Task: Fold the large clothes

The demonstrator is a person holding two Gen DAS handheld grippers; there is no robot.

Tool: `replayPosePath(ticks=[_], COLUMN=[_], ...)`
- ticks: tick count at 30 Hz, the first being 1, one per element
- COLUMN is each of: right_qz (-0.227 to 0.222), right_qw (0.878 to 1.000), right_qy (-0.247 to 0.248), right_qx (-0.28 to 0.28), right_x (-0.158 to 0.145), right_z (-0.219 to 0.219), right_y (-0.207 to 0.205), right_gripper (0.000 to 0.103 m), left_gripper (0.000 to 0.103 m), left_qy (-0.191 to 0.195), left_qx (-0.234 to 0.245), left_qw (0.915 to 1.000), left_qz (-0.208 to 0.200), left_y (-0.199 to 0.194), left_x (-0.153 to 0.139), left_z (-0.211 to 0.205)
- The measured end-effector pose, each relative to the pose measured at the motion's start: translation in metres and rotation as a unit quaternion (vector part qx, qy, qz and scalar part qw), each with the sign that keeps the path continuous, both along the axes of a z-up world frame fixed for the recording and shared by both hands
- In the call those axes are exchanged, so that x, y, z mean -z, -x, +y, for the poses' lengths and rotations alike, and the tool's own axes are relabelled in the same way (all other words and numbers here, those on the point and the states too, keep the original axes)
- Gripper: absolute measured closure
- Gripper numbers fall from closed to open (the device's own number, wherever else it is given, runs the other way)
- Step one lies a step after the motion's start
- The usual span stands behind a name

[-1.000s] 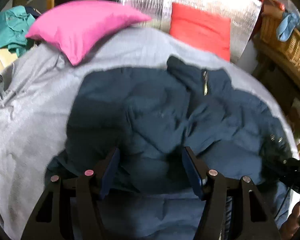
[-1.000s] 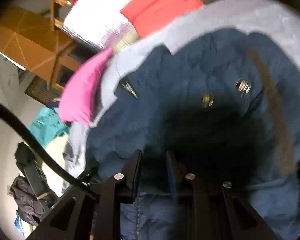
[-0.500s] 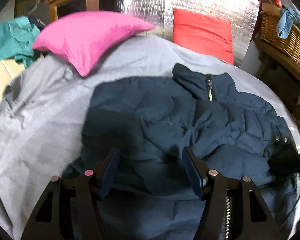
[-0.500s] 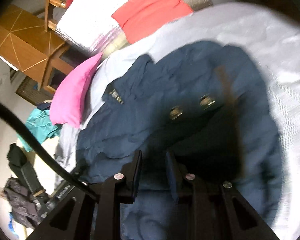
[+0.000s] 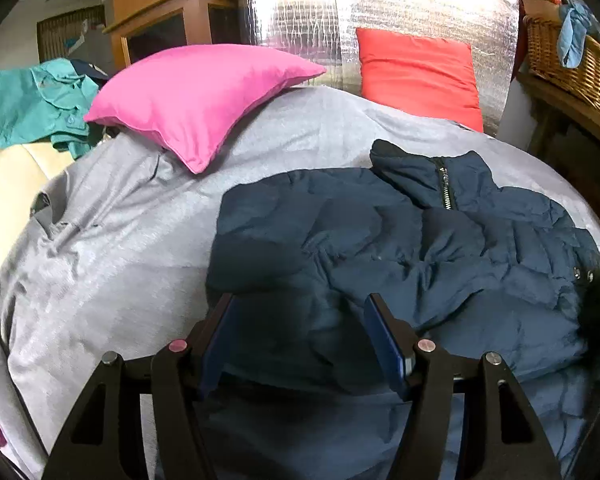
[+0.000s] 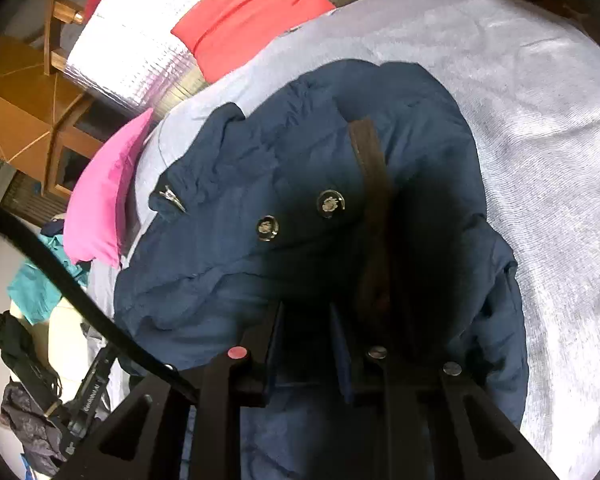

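A navy padded jacket point(image 5: 400, 248) lies crumpled on the grey bed sheet point(image 5: 120, 248), collar and zipper toward the pillows. My left gripper point(image 5: 300, 312) is open and empty just above the jacket's near part. In the right wrist view the jacket point(image 6: 240, 248) shows two metal snaps and a dark strap. My right gripper point(image 6: 306, 316) has its jaws close together with dark jacket fabric between them; the grip itself is in shadow.
A pink pillow point(image 5: 196, 96) and a red pillow point(image 5: 418, 74) lie at the head of the bed against a silver foil panel point(image 5: 380, 20). A teal shirt point(image 5: 32, 100) lies at left. A wicker basket point(image 5: 572, 64) stands at right.
Both grippers have pulled back and up from the jacket, so more of the bed shows. The left stays open; the right stays nearly closed.
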State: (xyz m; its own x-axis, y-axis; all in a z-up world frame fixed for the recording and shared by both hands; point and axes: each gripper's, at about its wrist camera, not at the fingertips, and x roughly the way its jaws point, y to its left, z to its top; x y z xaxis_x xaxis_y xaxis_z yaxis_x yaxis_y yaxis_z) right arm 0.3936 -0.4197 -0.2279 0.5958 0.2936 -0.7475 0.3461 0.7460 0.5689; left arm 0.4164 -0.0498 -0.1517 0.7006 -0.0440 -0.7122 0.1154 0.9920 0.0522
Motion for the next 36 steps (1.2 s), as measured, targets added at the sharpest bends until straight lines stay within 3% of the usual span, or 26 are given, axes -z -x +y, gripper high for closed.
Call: replayPosePath(ticks=[8, 10, 15, 21, 25, 29, 33, 36], right_qz=[-0.068, -0.066, -0.021, -0.029, -0.048, -0.039, -0.026, -0.034], right_qw=[0.996, 0.995, 0.995, 0.996, 0.996, 0.997, 0.996, 0.996], right_qy=[0.014, 0.014, 0.039, 0.004, 0.009, -0.005, -0.023, -0.033], right_qx=[-0.053, -0.069, -0.091, -0.084, -0.076, -0.07, -0.081, -0.076], right_x=[-0.024, -0.021, 0.002, 0.001, -0.012, -0.007, 0.004, -0.001], right_z=[0.043, 0.055, 0.076, 0.067, 0.055, 0.04, 0.038, 0.031], right_y=[-0.005, -0.009, -0.026, -0.02, -0.012, -0.009, -0.012, -0.008], right_gripper=[0.072, 0.066, 0.063, 0.063, 0.063, 0.063, 0.063, 0.063], left_gripper=[0.037, 0.037, 0.037, 0.037, 0.037, 0.037, 0.037, 0.037], left_qy=[-0.011, -0.014, -0.025, -0.027, -0.01, 0.003, -0.01, -0.008], left_qx=[-0.005, -0.006, -0.011, -0.019, -0.027, -0.051, -0.045, -0.049], left_qw=[0.9999, 0.9999, 0.9996, 0.9993, 0.9993, 0.9984, 0.9968, 0.9963], left_qz=[-0.005, -0.004, 0.003, 0.016, 0.025, 0.026, 0.066, 0.071], left_y=[0.0, 0.0, -0.002, -0.005, -0.01, -0.016, -0.025, -0.026], left_x=[-0.001, 0.0, 0.006, 0.011, 0.01, 0.009, 0.028, 0.031], left_z=[0.006, 0.007, 0.01, 0.017, 0.026, 0.041, 0.039, 0.038])
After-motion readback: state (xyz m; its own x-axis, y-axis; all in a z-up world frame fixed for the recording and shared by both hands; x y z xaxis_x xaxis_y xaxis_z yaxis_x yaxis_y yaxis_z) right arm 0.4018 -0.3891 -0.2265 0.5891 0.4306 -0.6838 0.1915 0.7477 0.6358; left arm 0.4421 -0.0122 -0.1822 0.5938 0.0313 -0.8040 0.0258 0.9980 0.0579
